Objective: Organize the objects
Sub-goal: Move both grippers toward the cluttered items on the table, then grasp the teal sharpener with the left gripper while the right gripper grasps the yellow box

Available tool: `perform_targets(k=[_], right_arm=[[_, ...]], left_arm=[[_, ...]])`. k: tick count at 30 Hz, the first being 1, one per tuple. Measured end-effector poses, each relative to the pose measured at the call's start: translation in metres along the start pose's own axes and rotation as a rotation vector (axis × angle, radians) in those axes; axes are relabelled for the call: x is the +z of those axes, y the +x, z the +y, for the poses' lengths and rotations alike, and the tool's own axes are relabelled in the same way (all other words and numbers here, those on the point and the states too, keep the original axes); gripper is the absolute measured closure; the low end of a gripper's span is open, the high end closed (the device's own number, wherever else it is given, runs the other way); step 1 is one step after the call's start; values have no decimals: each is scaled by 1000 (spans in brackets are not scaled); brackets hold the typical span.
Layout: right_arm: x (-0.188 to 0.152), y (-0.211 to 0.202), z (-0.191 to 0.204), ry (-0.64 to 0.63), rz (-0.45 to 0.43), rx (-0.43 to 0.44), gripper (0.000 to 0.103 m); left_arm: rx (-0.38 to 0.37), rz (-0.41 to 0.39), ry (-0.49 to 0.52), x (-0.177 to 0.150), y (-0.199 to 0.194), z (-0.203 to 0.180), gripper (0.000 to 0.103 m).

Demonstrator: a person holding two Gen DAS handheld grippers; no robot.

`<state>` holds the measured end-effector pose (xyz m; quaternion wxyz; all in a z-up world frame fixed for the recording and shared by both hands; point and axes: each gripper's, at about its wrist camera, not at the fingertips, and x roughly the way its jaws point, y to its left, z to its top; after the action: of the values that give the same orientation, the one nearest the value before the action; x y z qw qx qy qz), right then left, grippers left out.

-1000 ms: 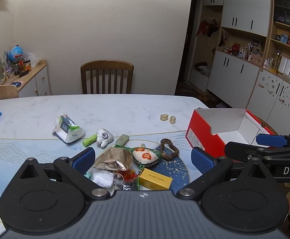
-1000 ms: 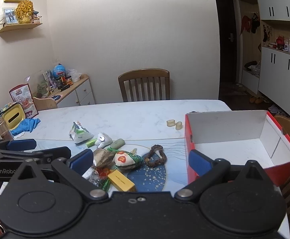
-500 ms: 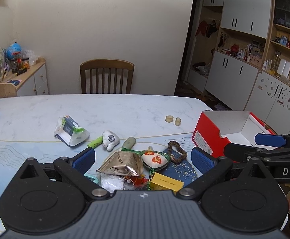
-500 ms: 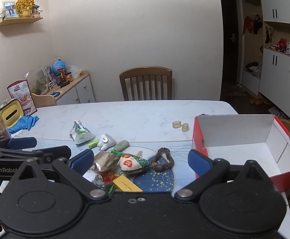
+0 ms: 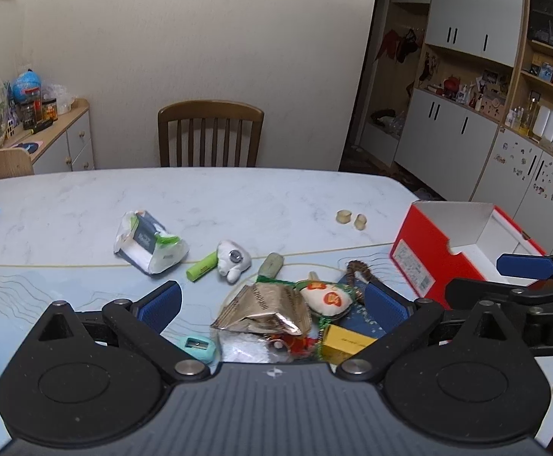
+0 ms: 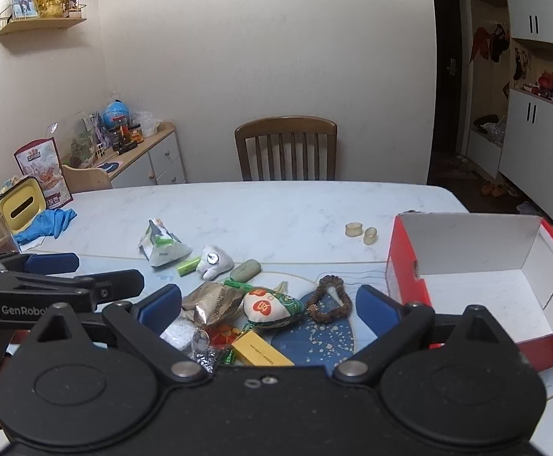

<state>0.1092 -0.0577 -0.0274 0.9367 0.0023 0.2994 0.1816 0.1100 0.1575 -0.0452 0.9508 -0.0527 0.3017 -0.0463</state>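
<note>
Both tools hang wide and empty over the bench, left tool [image 5: 272, 302] above the crinkly foil packet [image 5: 267, 308]: light, slippery, best pinched by its flat edge.

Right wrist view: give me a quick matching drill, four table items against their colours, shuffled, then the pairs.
Items:
1. small box
2. glove
3. cylinder
4. bead bracelet

Colours:
A. blue
B. brown
C. yellow
D. bright green

Pairs: 1-C, 2-A, 3-D, 4-B

The red box stands open and empty at the right of the table. The jaws of both the left gripper and the right gripper are open, holding nothing.
</note>
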Motion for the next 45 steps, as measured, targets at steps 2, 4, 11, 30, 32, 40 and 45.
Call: perform_targets(k=[2,4,11,30,32,40,45], right_arm=[[0,5,1,4,11,1,9],[-2,12,2,8,27,2,11],[-18,42,3,-32,128,-3,19],[-37,108,-6,-84,284,-22,30],[-38,113,-6,-91,296,-21,32],[-41,130,-2,-123,331,-12,39],[-40,136,4,-135,343,15,41]], left_arm=[[-1,14,10,-2,6,5,0],[2,24,22,-5,11,9,0],[-8,124,54,-31,42,28,0],[80,231,37,-51,103,86,1],[76,229,42,-51,105,87,1],[29,237,22,-49,115,87,12],[5,239,28,-46,110,92,21]])
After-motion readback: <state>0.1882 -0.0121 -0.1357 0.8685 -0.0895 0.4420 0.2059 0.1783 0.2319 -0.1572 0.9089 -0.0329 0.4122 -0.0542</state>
